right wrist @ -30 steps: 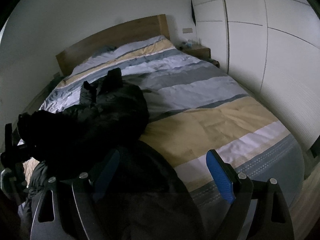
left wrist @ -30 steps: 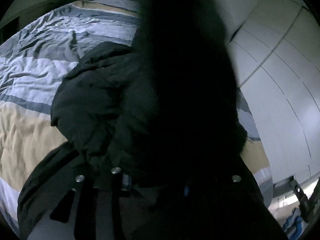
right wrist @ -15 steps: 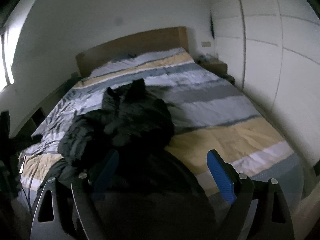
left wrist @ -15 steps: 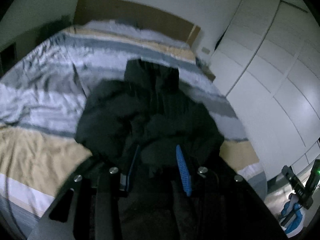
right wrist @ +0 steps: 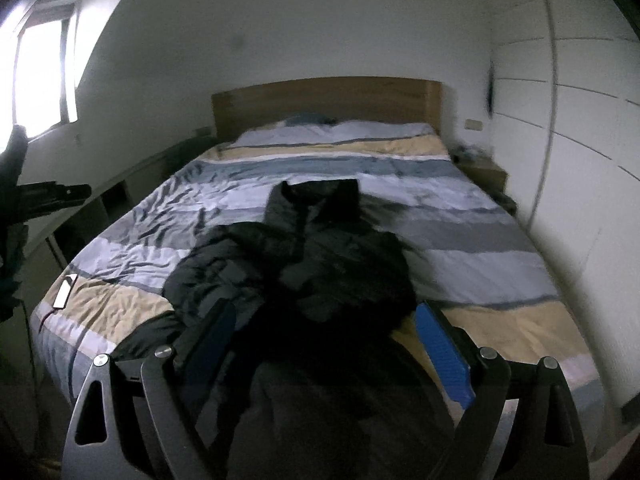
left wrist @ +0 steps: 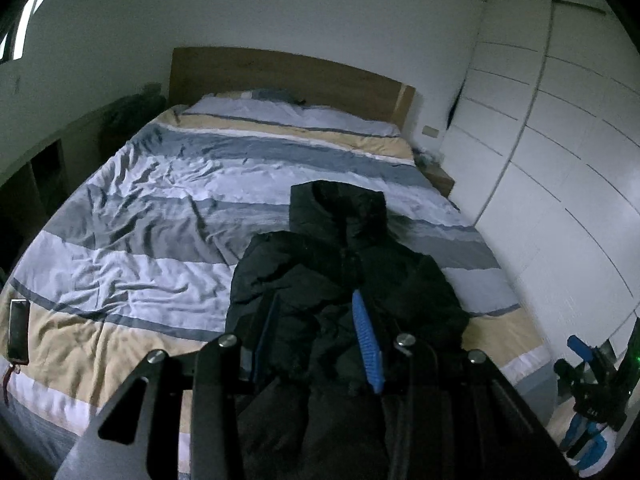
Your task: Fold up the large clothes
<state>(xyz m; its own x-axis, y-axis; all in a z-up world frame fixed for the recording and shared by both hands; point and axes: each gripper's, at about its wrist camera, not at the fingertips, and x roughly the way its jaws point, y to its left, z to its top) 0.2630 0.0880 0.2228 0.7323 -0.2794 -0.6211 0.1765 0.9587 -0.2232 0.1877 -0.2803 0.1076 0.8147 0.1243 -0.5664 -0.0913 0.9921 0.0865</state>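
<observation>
Across the middle of both frames we see one bed [left wrist: 168, 208], covered by a striped duvet in grey, white, blue and tan, with one wooden headboard [left wrist: 280, 76] at the top centre. On it lies one black padded jacket [left wrist: 340, 264], the only garment we can count. In the left wrist view it fills the lower centre, its collar end pointing toward the headboard and its lower part running out of the frame at the bottom edge. In the right wrist view the same jacket [right wrist: 304, 264] sits in the centre and lower centre, bunched and unfolded, one rumpled mass spreading toward the lower left.

We count two grippers. The left gripper [left wrist: 316, 340] shows at the bottom centre of its own view, its two blue-lined fingers [left wrist: 366, 340] a moderate way apart with jacket fabric seen between them; we cannot tell whether the pads touch the cloth or stand above it. The right gripper [right wrist: 328, 352] appears at the bottom of its view with its jaws wide apart, one blue pad [right wrist: 444, 352] at lower right over the tan stripe and the other dark at lower left, nothing gripped.

At the far left edge of the left wrist view one phone [left wrist: 18, 330] lies flat on the duvet near the bed's corner; it shows also at the left of the right wrist view [right wrist: 64, 292]. One white wardrobe wall [left wrist: 552, 168] fills the right side, one bedside table [right wrist: 486, 172] stands beside the bed at the right, and one bright window [right wrist: 36, 76] sits at the upper left.
</observation>
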